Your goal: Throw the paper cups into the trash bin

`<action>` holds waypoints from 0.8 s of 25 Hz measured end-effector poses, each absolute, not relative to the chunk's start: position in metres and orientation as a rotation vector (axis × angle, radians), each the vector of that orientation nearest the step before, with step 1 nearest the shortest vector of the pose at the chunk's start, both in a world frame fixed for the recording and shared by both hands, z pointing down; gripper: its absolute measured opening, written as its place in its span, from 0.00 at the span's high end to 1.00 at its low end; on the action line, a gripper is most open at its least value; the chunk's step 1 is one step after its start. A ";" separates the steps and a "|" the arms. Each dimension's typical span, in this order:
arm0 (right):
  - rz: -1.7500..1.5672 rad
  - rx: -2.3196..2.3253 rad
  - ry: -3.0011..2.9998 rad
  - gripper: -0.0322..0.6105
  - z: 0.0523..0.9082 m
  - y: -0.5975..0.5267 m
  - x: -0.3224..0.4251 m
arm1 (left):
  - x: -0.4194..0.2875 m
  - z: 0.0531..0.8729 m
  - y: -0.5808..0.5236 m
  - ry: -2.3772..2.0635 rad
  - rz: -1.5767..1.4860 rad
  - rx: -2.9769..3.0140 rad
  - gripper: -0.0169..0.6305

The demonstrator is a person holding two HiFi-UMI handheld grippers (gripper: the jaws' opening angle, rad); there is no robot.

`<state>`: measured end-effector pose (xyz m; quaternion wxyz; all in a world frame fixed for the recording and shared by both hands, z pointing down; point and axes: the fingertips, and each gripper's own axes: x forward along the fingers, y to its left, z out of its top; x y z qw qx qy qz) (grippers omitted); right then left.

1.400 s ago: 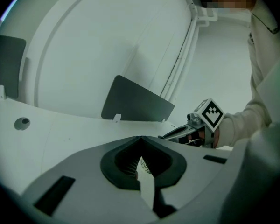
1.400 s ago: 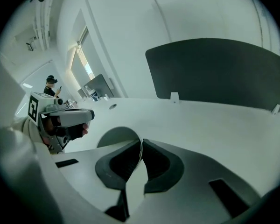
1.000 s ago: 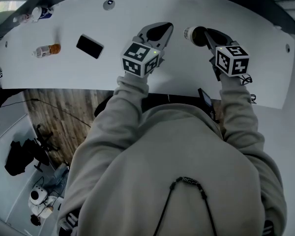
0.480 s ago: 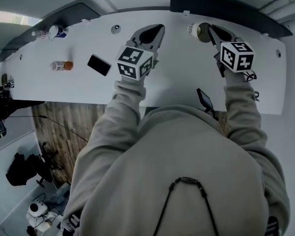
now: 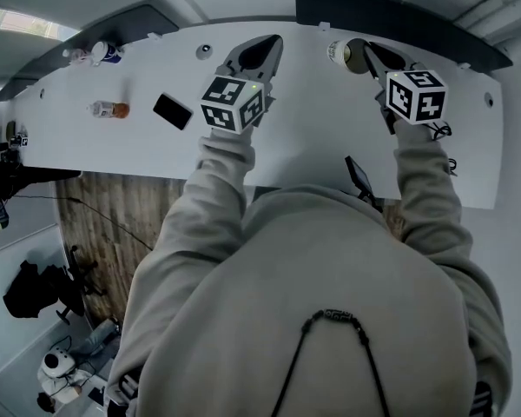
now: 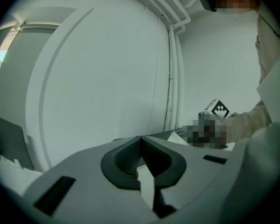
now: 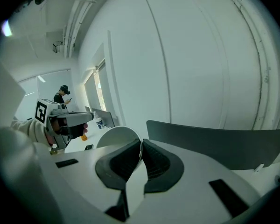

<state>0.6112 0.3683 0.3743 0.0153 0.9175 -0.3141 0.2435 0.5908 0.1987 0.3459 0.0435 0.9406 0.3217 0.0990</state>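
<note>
My right gripper (image 7: 141,149) fingers clamped on paper cup (image 7: 115,138), rim I think, over far counter (image 5: 321,137) edge; left gripper (image 6: 140,146) fingers together, empty.

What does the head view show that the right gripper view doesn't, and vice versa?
Head view only: the wearer's grey hoodie, the wood floor, the black phone on the white table, and the marker cube on the right gripper.
Right gripper view only: that gripper's jaws pinched on the wall of the paper cup at its rim, and a person standing far off.
Both: the paper cup, the left gripper, and the dark panel behind the table.
</note>
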 end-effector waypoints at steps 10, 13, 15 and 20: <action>0.786 2.780 -1.186 0.89 0.415 0.322 0.605 | 0.550 0.341 0.105 0.554 0.351 3.040 0.97; 0.816 2.746 -1.259 0.89 0.431 0.295 0.595 | 0.526 0.355 0.063 0.418 0.404 3.014 0.97; 0.820 2.720 -1.301 0.89 0.434 0.280 0.593 | 0.509 0.361 0.044 0.361 0.425 3.014 0.97; 0.814 2.662 -1.370 0.89 0.434 0.257 0.564 | 0.446 0.363 0.015 0.232 0.454 3.041 0.97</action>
